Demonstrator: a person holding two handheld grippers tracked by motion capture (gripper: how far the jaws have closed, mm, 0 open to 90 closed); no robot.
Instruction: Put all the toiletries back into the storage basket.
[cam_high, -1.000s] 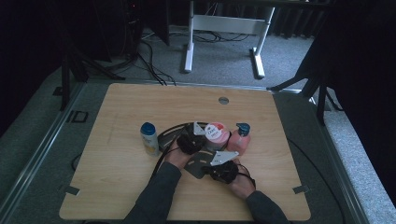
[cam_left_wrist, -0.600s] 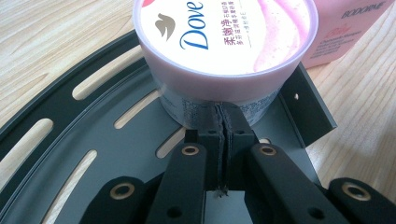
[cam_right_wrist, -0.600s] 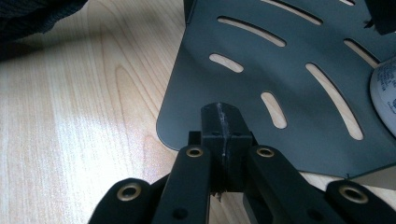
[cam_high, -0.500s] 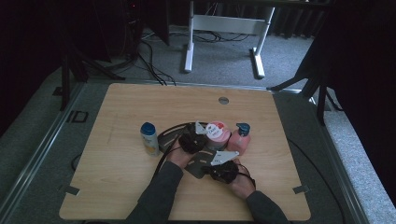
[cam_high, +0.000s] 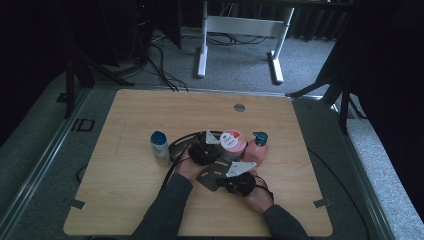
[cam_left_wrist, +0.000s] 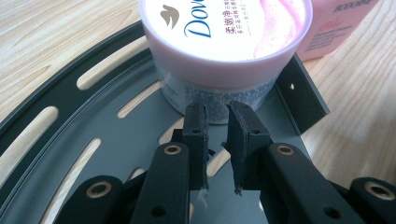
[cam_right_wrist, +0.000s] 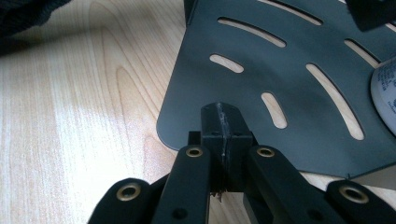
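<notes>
A dark grey slotted metal rack (cam_high: 212, 175) lies flat at the table's middle. On it stands a Dove jar (cam_high: 231, 141) with a pink and white lid. My left gripper (cam_high: 202, 150) hovers low over the rack (cam_left_wrist: 93, 121), just short of the jar (cam_left_wrist: 224, 42); its jaws stand a narrow gap apart (cam_left_wrist: 215, 112) with nothing between them. My right gripper (cam_high: 235, 182) is at the rack's near corner. In the right gripper view its jaws are pressed together (cam_right_wrist: 223, 112) over the rack's rounded edge (cam_right_wrist: 280, 70), holding nothing that I can see.
A pink pump bottle (cam_high: 256, 149) stands on the table right of the jar, touching the rack's rim (cam_left_wrist: 336, 23). A white bottle with a blue cap (cam_high: 160, 147) stands left of the rack. Cables trail from the grippers across the wooden table (cam_high: 125, 200).
</notes>
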